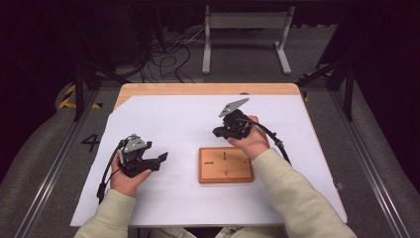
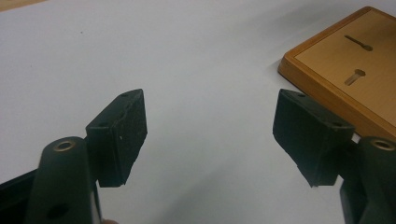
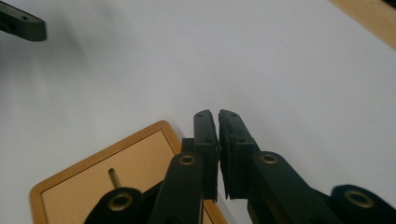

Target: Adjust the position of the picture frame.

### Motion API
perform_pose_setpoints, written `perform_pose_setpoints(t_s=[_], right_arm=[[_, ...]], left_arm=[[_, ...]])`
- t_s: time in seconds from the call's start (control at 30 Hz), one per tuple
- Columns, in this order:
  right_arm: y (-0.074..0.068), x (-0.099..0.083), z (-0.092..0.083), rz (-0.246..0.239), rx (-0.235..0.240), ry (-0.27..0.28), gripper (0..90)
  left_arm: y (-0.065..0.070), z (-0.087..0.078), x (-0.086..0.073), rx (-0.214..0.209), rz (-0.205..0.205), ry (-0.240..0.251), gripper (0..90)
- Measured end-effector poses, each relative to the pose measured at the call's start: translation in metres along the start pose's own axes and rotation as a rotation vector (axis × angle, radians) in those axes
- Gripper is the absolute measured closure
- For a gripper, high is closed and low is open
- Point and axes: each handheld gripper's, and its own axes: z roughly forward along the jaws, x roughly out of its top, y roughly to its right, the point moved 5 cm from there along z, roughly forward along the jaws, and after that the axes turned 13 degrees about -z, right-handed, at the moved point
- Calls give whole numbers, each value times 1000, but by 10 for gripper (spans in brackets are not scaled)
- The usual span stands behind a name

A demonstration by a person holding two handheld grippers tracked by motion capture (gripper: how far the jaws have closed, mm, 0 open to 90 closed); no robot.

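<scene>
White sheeting [image 1: 188, 129] covers the bench [image 1: 208, 89]; a wooden board [image 1: 226, 165] with slots and small pegs lies on it near the front, right of middle; the left gripper [image 1: 161, 159], jaws spread wide, hovers left of the board; the right gripper [image 1: 219, 131], jaws pressed together on nothing, is held just behind the board's far edge.

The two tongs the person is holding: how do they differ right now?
The left tongs stand wide open with bare white sheet between the jaws; the right tongs are closed, jaws nearly touching. The left sits well off the wooden board, the right just above its far edge. Both are black, hand-held and empty.
</scene>
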Motion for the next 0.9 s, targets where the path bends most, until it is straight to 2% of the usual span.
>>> perform_pose_setpoints(t_s=[0.03,0.23,0.33,0.37,0.43,0.47,0.6,0.73,0.9], right_arm=[[-1,-2,-7,0,-6,15,834],[-5,-18,-43,2,-41,76,750],[-6,-25,-58,6,-52,103,715],[-6,-25,-58,6,-52,103,715],[-8,-40,-72,24,-70,120,687],[-8,-40,-72,24,-70,120,687],[-7,-60,-87,67,-83,138,638],[-7,-73,-97,93,-93,130,544],[-8,-81,-108,104,-110,182,520]], left_arm=[[0,0,0,-7,-10,0,266],[3,0,3,-12,0,5,265],[4,0,4,-17,3,6,264],[4,0,4,-17,3,6,264],[5,0,5,-20,7,7,263],[5,0,5,-20,7,7,262],[6,-2,8,-25,17,13,260],[7,-4,12,-29,13,22,258],[12,-7,14,-46,15,25,266]])
